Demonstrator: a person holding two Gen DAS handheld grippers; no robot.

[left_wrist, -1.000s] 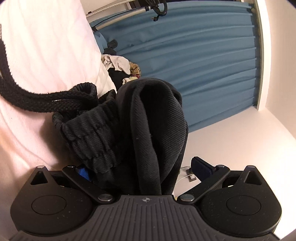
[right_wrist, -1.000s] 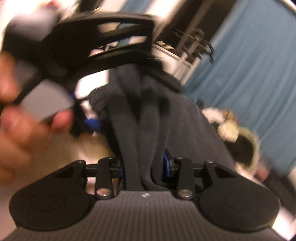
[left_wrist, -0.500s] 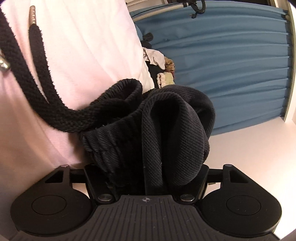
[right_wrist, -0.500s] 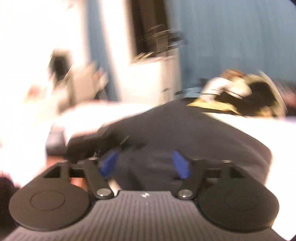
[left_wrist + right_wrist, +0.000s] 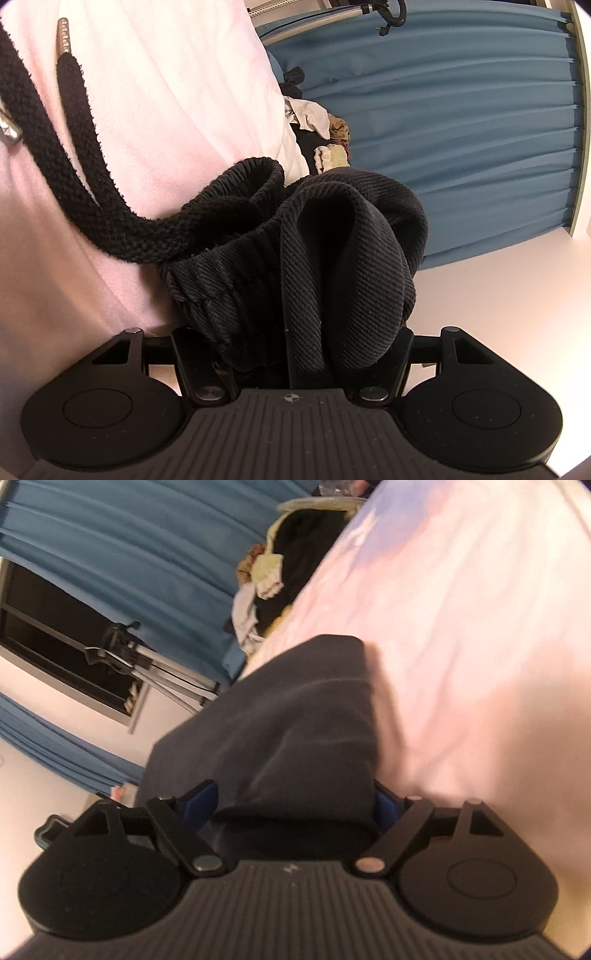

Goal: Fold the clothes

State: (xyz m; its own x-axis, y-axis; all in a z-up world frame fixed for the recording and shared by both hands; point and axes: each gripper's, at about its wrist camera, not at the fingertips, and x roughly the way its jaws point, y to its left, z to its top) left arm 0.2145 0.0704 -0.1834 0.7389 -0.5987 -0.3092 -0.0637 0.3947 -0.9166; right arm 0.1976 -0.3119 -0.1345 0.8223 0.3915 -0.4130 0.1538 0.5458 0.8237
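My left gripper (image 5: 291, 343) is shut on the bunched waistband end of black sweatpants (image 5: 332, 266). The ribbed waistband and its thick black drawstring (image 5: 85, 173) with metal tips trail left over the pale pink bedsheet (image 5: 155, 92). In the right wrist view the same black sweatpants (image 5: 280, 731) lie as a flat dark panel on the sheet (image 5: 461, 627). My right gripper (image 5: 295, 808) has its blue-padded jaws spread wide with cloth lying between them, and does not clamp it.
A pile of other clothes (image 5: 325, 129) lies at the far end of the bed, also seen in the right wrist view (image 5: 277, 572). Blue curtains (image 5: 461, 129) hang behind. A metal clothes rail (image 5: 147, 661) and a dark window (image 5: 44, 627) stand beside the bed.
My right gripper opened from its grip on the cloth and swung round low to the bed. My left gripper closed on the waistband and moved closer to the sheet.
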